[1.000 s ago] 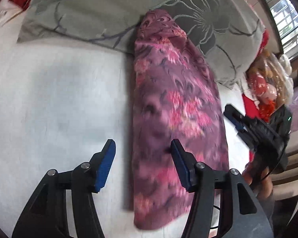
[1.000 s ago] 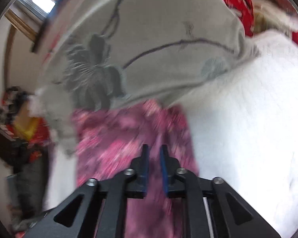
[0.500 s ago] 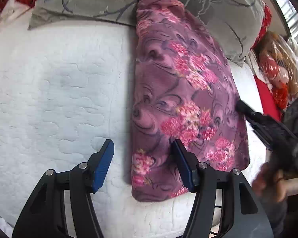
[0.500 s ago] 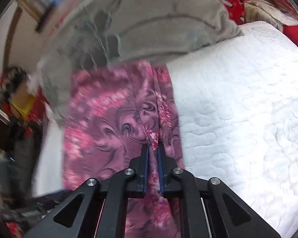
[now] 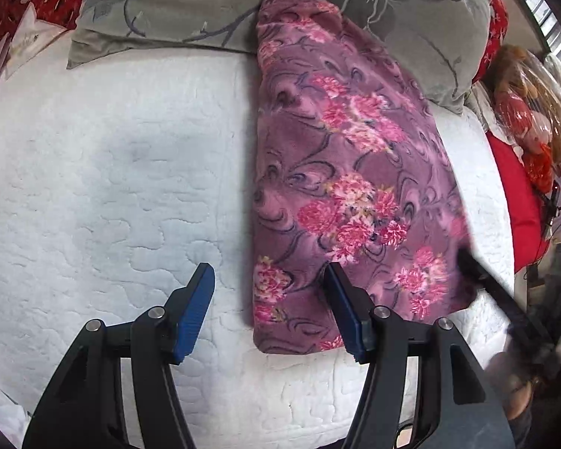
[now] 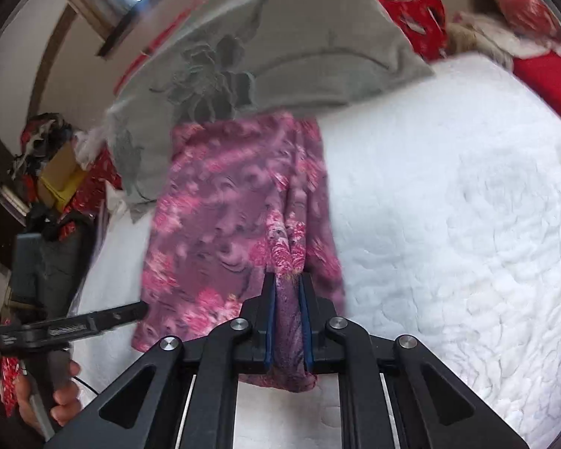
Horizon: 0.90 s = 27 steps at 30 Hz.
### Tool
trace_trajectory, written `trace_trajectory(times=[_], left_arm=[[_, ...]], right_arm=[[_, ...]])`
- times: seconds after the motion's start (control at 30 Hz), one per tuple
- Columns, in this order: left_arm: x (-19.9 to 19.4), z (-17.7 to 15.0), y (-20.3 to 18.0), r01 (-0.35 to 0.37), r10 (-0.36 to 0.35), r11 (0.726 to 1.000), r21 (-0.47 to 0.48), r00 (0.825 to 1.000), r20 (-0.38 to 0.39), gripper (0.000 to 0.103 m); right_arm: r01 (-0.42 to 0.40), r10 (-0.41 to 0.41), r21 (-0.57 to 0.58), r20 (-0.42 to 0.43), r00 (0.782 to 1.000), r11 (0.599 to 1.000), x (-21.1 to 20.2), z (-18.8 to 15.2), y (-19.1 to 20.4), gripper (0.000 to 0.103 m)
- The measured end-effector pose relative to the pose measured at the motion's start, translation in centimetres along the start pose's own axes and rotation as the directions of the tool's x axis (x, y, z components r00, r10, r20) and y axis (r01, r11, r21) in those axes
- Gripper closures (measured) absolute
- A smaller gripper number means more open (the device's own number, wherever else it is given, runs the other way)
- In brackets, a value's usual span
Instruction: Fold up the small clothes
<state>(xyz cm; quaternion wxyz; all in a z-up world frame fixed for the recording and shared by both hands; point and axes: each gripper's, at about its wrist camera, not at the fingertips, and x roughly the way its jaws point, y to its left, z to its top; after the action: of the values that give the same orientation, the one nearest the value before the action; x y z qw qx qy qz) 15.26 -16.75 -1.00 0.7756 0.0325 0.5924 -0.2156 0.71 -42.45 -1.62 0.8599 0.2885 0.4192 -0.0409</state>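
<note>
Right gripper [image 6: 288,321] jaws now on garment [image 6: 235,224]

A purple garment [image 5: 340,172] with pink flowers lies folded lengthwise on white quilted bedding.

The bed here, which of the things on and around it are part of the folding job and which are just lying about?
Part of the job:
- purple floral garment
- right gripper, jaws just closing, pinching a fold of it
- left gripper, open over its near edge

Lying about:
- grey flowered pillow
- red cushion
- white quilt
</note>
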Motion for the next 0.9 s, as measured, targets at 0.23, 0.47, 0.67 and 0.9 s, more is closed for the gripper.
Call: trace_trajectory(times=[0.23, 0.47, 0.67, 0.9], left_arm=[[-1.1, 3.1, 3.0, 0.102, -0.102, 0.992, -0.070, 0.995, 0.003, 0.043], [1.0, 11.1, 2.8, 0.138, -0.140, 0.987, -0.087, 0.990, -0.013, 0.043], [3.4, 14.3, 3.0, 0.194, -0.198, 0.974, -0.115, 0.980, -0.023, 0.043], [6.1, 14.7, 3.6, 0.194, -0.203, 0.969, -0.150, 0.978, -0.043, 0.035]], right_arm=[[0.058, -0.059, 0.037, 0.005, 0.998, 0.998, 0.0, 2.1, -0.4, 0.084], [0.015, -0.019, 0.113, 0.034, 0.999, 0.994, 5.0, 10.4, 0.8, 0.066], [0.019, -0.015, 0.149, -0.024, 1.000, 0.989, 11.2, 13.5, 1.6, 0.086], [0.081, -0.076, 0.139, -0.037, 0.996, 0.987, 12.6, 13.6, -0.6, 0.093]])
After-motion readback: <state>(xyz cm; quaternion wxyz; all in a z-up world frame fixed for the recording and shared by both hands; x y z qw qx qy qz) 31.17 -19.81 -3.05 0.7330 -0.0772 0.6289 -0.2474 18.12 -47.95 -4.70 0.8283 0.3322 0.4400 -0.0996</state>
